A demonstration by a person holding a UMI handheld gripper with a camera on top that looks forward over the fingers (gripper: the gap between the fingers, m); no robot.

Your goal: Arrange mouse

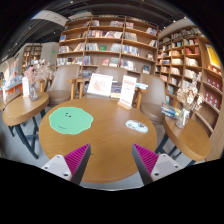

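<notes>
A small white mouse lies on the round wooden table, to the right and beyond my right finger. A round green mouse mat lies on the left part of the table, beyond my left finger. My gripper hangs over the near part of the table. Its fingers are wide apart with bare tabletop between the pink pads, and it holds nothing.
Wooden chairs stand behind the table, with a white board and a card propped on them. Another round table stands at the left and one at the right. Bookshelves line the back wall.
</notes>
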